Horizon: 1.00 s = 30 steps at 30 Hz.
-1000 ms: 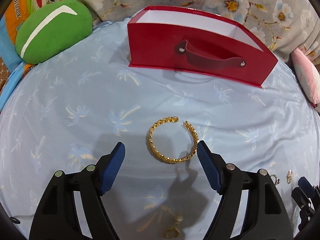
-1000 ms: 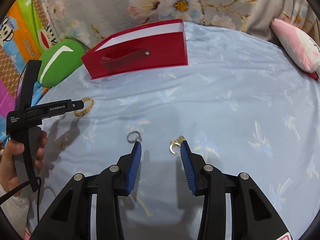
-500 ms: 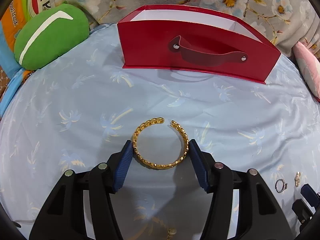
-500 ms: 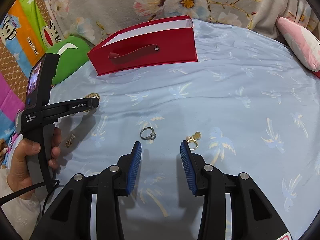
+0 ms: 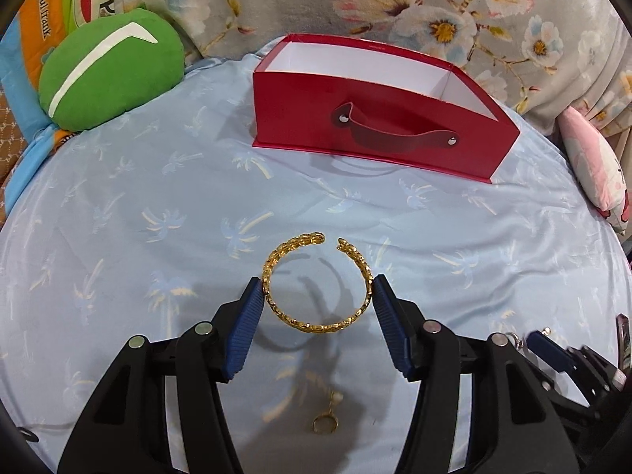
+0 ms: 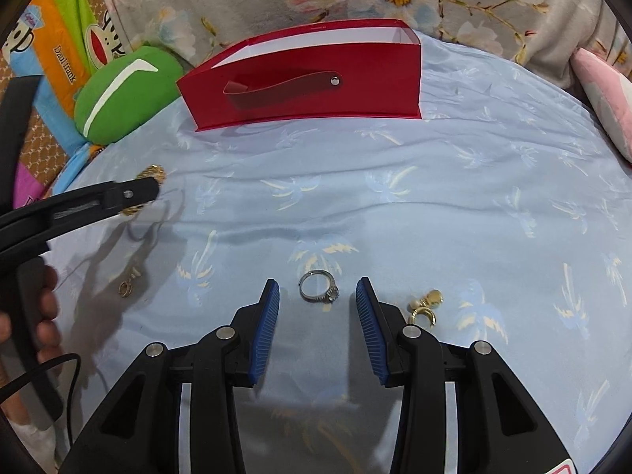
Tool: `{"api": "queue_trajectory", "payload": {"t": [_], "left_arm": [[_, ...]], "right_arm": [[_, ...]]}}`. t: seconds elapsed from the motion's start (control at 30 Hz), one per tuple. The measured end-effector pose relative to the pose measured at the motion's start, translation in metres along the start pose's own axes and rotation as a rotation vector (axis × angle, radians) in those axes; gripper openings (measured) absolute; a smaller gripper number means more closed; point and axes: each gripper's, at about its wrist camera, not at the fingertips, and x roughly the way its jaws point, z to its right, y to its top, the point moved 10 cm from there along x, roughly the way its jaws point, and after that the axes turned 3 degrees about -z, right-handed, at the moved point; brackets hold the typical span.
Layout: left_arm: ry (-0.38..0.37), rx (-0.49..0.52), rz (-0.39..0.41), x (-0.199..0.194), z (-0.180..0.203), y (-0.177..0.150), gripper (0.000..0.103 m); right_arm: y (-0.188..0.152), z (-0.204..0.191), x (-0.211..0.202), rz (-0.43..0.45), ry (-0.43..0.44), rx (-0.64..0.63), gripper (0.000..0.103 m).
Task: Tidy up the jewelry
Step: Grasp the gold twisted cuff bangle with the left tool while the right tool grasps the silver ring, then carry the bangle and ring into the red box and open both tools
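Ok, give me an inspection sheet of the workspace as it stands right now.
Surface: light blue palm-print cloth, rumpled.
Job's things: gold bangle lifted off the cloth, its shadow beneath; silver ring and gold earring lying on the cloth; second gold earring lying below the bangle; red box open, nothing seen inside.
Clutter: nothing seen.
Grippers: left gripper shut on the bangle; right gripper open, straddling the silver ring.
Cables: black cable below the person's hand.
Surroundings: green cushion, pink pillow, floral fabric.
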Motion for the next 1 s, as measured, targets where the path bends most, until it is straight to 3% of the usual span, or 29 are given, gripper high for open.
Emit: {"api": "queue_trajectory", "payload": {"t": [0.1, 0.2, 0.37, 0.43, 0.7, 1.0], "left_arm": [[-0.003, -0.004, -0.006, -0.006, -0.004, -0.004, 0.055], [-0.004, -0.01, -0.019, -0.008, -0.007, -0.009, 0.055], [-0.016, -0.015, -0.026, -0.01, -0.007, -0.015, 0.055], [-0.02, -0.014, -0.026, -0.011, -0.006, -0.016, 0.055], [-0.036, -0.016, -0.004, -0.023, -0.004, -0.011, 0.055], [-0.041, -0.018, 0.032, -0.038, -0.004, 0.001, 0.055]], "right_arm": [[0.003, 0.0, 0.003, -0.004, -0.016, -0.002, 0.037], [0.004, 0.002, 0.004, -0.007, -0.043, -0.011, 0.021], [0.003, 0.003, 0.003, -0.004, -0.049, -0.01, 0.015], [0.004, 0.004, 0.001, 0.007, -0.053, -0.008, 0.008], [0.004, 0.006, -0.003, 0.011, -0.039, 0.009, 0.007], [0.026, 0.006, -0.03, 0.091, -0.02, 0.026, 0.007]]}}
